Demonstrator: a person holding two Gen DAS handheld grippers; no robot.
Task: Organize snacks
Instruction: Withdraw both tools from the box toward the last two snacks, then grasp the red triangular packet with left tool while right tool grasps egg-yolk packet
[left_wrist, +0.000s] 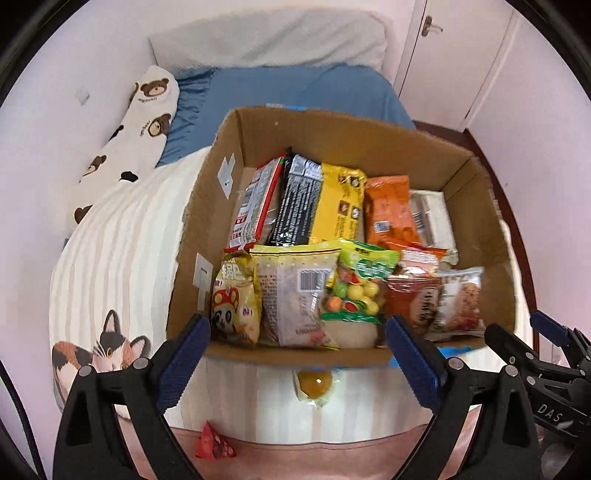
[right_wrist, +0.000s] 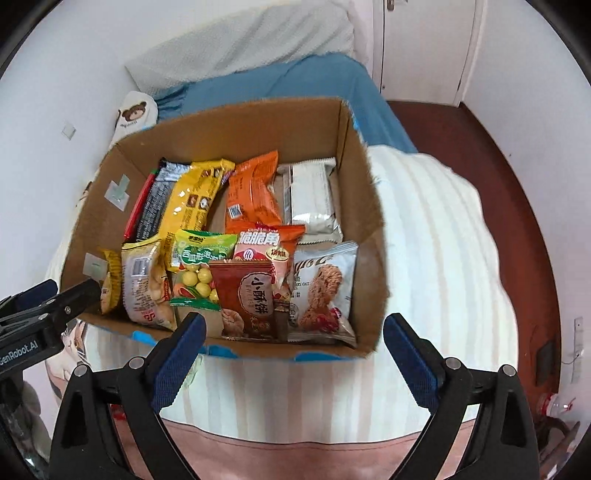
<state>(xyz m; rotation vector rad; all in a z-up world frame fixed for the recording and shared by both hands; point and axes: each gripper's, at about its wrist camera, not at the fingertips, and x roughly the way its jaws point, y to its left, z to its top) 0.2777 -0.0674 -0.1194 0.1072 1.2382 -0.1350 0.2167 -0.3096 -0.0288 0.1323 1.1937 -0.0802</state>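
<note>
A cardboard box (left_wrist: 295, 127) stands on the bed and holds several snack packets, in both views (right_wrist: 229, 122). Among them are a green candy bag (left_wrist: 356, 284), a yellow packet (left_wrist: 338, 203), an orange packet (left_wrist: 388, 210) and an oat cookie packet (right_wrist: 325, 288). Outside the box, a clear-wrapped yellow snack (left_wrist: 314, 384) and a small red packet (left_wrist: 214, 441) lie on the bed near its front wall. My left gripper (left_wrist: 297, 358) is open and empty, just before the box's near wall. My right gripper (right_wrist: 295, 358) is open and empty, also at the near wall.
The box sits on a white striped blanket (left_wrist: 110, 258) with a cat print (left_wrist: 103, 350). A blue sheet (left_wrist: 288, 88), a grey pillow (left_wrist: 266, 40) and a bear-print pillow (left_wrist: 140, 122) lie behind. Dark red floor (right_wrist: 498, 147) is to the right of the bed.
</note>
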